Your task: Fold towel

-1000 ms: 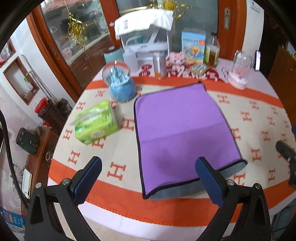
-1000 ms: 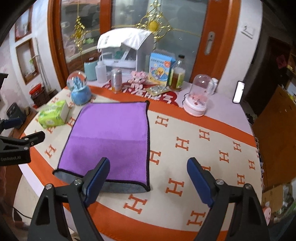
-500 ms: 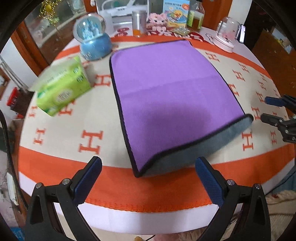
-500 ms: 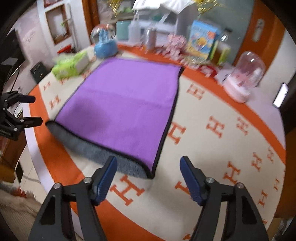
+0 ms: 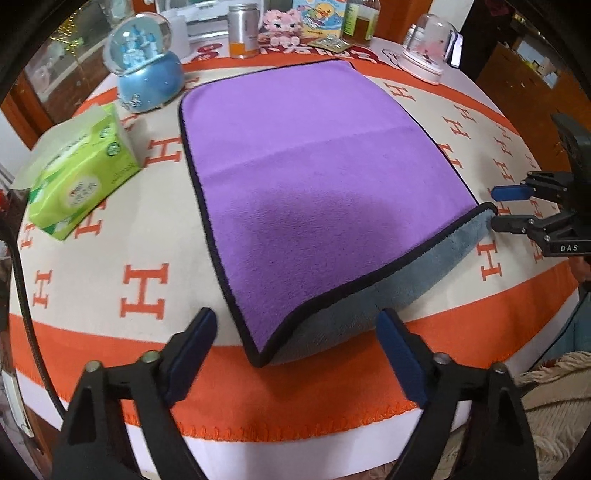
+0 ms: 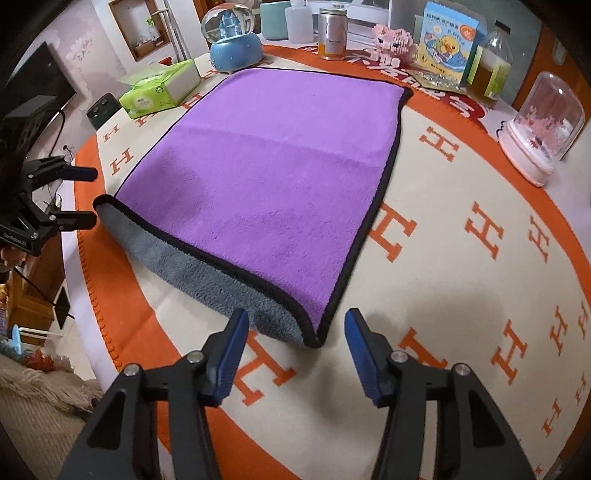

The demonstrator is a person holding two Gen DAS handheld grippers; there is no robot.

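Near edge of the towel (image 6: 266, 177) has bare cloth (image 6: 461, 295) in front and to the right, easy to come in there. Left side's tighter: tissue pack (image 5: 79, 173) and globe (image 5: 146, 70) sit close. Back row's crammed with can (image 6: 332, 33), bottle (image 6: 491, 70), dome (image 6: 543, 125).

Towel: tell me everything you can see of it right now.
The towel is plush, purple on top, grey underneath, with dark piping along its edges. It lies flat on the orange-and-cream tablecloth, a faint crease running across its middle. The near edge curls over, grey side showing. Neither open gripper grips it.
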